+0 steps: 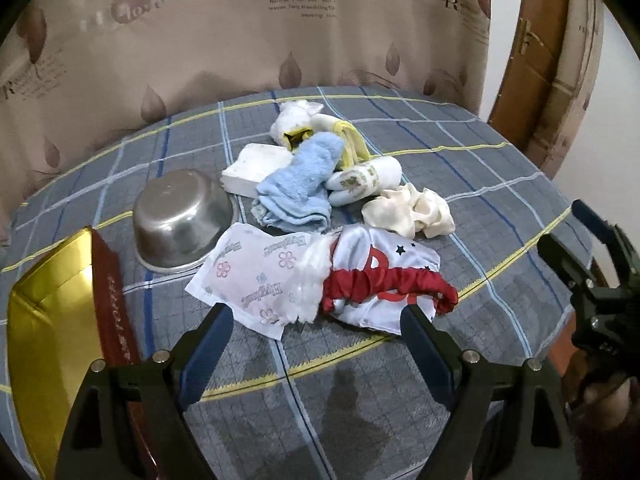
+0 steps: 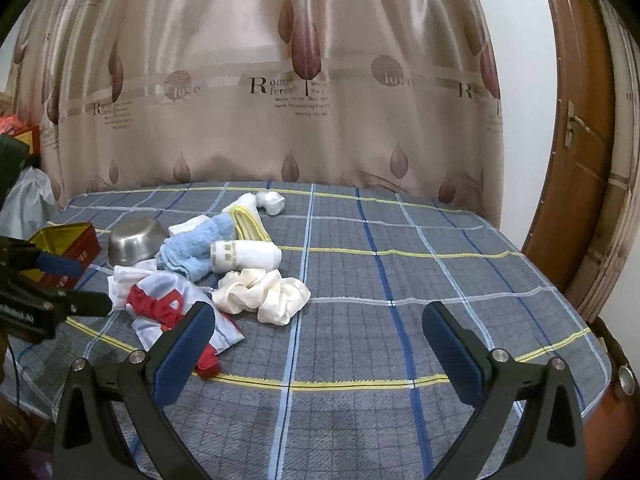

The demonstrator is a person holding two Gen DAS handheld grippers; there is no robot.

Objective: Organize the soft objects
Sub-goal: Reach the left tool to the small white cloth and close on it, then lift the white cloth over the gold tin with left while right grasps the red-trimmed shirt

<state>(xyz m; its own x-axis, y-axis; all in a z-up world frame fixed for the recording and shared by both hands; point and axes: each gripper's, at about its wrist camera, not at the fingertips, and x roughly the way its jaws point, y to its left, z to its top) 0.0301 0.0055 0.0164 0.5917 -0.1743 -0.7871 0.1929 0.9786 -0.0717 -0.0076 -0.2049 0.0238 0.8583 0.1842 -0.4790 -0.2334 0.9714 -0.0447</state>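
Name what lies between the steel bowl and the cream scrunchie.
The blue towel lies between the steel bowl and cream scrunchie, clearest in the left wrist view.

Left gripper (image 1: pixel 316 320): jaws spread wide, empty, above plaid cloth (image 1: pixel 480 184). Right gripper (image 2: pixel 320 320): likewise spread, empty, alongside.

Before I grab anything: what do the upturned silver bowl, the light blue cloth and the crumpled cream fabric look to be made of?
Upturned silver bowl: likely stainless steel, brushed finish with dull reflections on its base. Light blue cloth: looks like terry or fleece, fuzzy matte pile. Crumpled cream fabric: probably satin or silk-like, smooth with soft sheen on its folds. Both grippers, left and right, are open and empty.
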